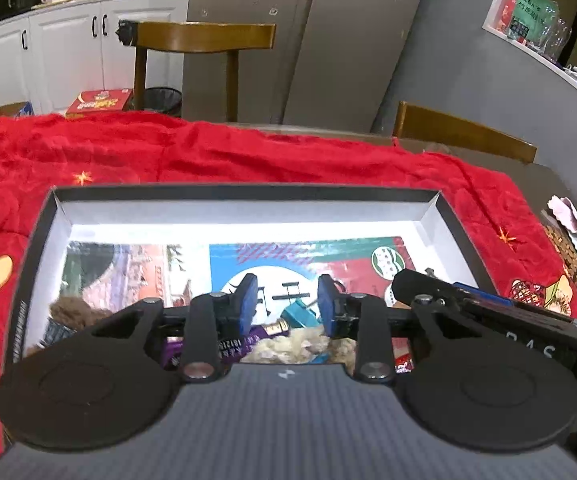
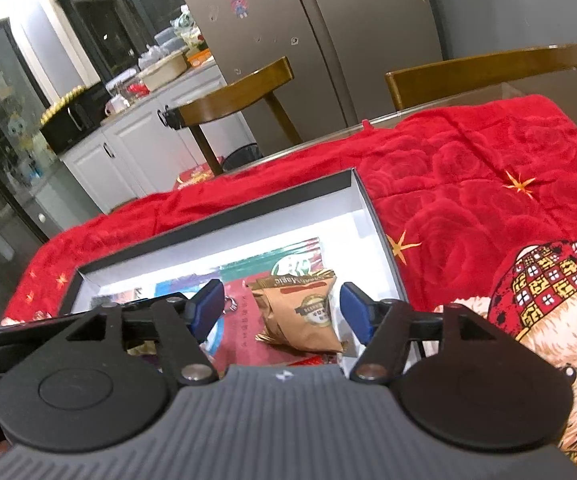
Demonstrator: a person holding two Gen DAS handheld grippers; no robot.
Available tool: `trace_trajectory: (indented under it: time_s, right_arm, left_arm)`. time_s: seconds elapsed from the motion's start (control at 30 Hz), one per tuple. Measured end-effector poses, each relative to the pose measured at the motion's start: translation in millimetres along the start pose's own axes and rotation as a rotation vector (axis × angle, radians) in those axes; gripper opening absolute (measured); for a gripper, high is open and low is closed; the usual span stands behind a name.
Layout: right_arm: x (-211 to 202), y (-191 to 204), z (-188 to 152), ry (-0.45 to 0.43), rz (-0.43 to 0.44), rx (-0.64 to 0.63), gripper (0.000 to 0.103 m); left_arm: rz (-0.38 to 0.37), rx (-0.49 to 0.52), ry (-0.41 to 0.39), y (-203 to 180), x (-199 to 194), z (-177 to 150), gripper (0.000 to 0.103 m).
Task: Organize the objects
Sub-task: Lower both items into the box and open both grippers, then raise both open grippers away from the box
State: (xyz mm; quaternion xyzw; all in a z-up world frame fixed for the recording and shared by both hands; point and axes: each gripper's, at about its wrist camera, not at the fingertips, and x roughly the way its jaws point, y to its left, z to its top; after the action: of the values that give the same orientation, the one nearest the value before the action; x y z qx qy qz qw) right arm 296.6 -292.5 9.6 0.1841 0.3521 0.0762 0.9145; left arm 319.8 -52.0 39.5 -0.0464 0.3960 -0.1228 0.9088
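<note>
You hold two grippers over one open black box (image 1: pixel 32 264) on the red blanket (image 1: pixel 208 152). Your left gripper (image 1: pixel 287 300) has its blue pads apart, clamping nothing, above a teal item (image 1: pixel 298 316). Your right gripper (image 2: pixel 282 306) stands wider, its pads clear of the one brown snack packet (image 2: pixel 302 312) lying between them in the box's right end. Two wooden chairs (image 2: pixel 240 88) stand behind the table.
</note>
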Motion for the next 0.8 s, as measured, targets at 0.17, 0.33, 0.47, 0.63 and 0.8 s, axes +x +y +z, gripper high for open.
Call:
trace_trajectory:
  time_s: [0.17,0.33,0.47,0.63,0.8]
  right_arm:
    - [-12.9,2.0,3.3,-0.046,0.019,0.011,0.082]
    - [-33.4,9.3,9.2,-0.102,0.049,0.002,0.086]
    - [-58.1,22.7,11.8,-0.164,0.056,-0.038,0.087]
    - [-106.4,42.9,14.4,-0.269,0.063,-0.096,0.094]
    - [-162.7,56.6,4.6,-0.394,0.037,-0.148,0.101]
  left_arm:
    - [0.006,0.041,-0.069,-1.9,-16.8,4.9,0.055]
    - [-0.043,0.021,-0.093,6.4,-32.6,16.2,0.063]
    - [-0.051,-0.006,-0.154,14.3,-57.6,26.2,0.066]
    - [-0.053,-0.015,-0.264,19.5,-105.3,34.3,0.068]
    - [0.028,0.028,-0.378,0.6,-155.6,23.8,0.068]
